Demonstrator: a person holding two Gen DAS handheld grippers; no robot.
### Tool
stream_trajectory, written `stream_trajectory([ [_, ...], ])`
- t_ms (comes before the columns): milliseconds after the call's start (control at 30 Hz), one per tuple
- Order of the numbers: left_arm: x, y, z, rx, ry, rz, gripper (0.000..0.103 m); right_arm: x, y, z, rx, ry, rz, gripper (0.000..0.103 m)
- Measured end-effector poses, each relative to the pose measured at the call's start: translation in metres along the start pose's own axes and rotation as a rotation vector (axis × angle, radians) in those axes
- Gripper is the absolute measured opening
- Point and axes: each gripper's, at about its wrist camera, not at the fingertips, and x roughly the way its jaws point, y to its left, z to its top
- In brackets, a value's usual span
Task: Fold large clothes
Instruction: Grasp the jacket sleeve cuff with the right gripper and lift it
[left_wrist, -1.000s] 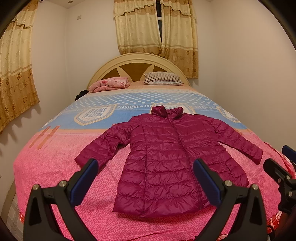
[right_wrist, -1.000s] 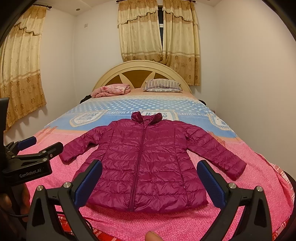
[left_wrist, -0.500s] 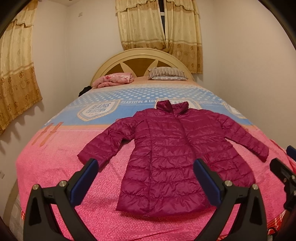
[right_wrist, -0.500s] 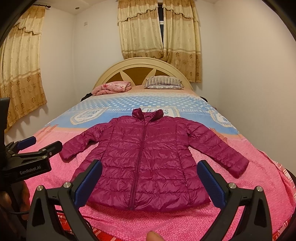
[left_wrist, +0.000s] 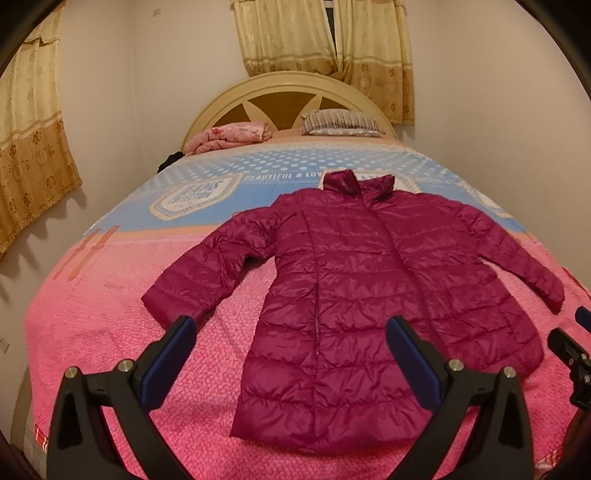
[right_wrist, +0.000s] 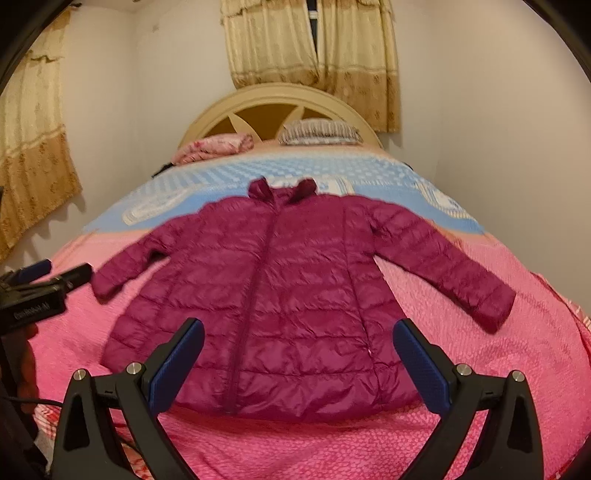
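magenta puffer jacket (left_wrist: 369, 295): spread flat, front up, sleeves out, collar toward headboard (left_wrist: 288, 92), on pink bedspread (left_wrist: 110, 314); left gripper (left_wrist: 291, 350): fingers spread, empty, above hem; right gripper (right_wrist: 299, 354): likewise spread, empty.

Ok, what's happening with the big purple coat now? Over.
Left gripper open, empty. Right gripper open, empty. Coat flat on the bed, zipped, sleeves spread, unfolded. Nothing lying on it.
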Motion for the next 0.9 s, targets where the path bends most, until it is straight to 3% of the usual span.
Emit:
stream_trajectory([
  [367,0.069,-0.01,0.001,0.048,0.068,0.029,0.103,0.07,-0.072,-0.009,0.155,0.077,-0.091,0.102],
  [633,0.109,-0.027,0.011,0.089,0.096,0.034,0.103,0.1,-0.163,-0.014,0.32,0.107,-0.197,0.101],
  [667,0.113,-0.03,0.012,0.092,0.103,0.033,0.103,0.102,-0.175,-0.016,0.349,0.114,-0.199,0.1],
  [767,0.122,-0.037,0.014,0.101,0.11,0.022,0.103,0.107,-0.213,-0.021,0.44,0.129,-0.193,0.083],
  [900,0.13,-0.051,0.016,0.123,0.11,0.001,0.103,0.107,-0.264,-0.029,0.567,0.123,-0.242,0.081],
])
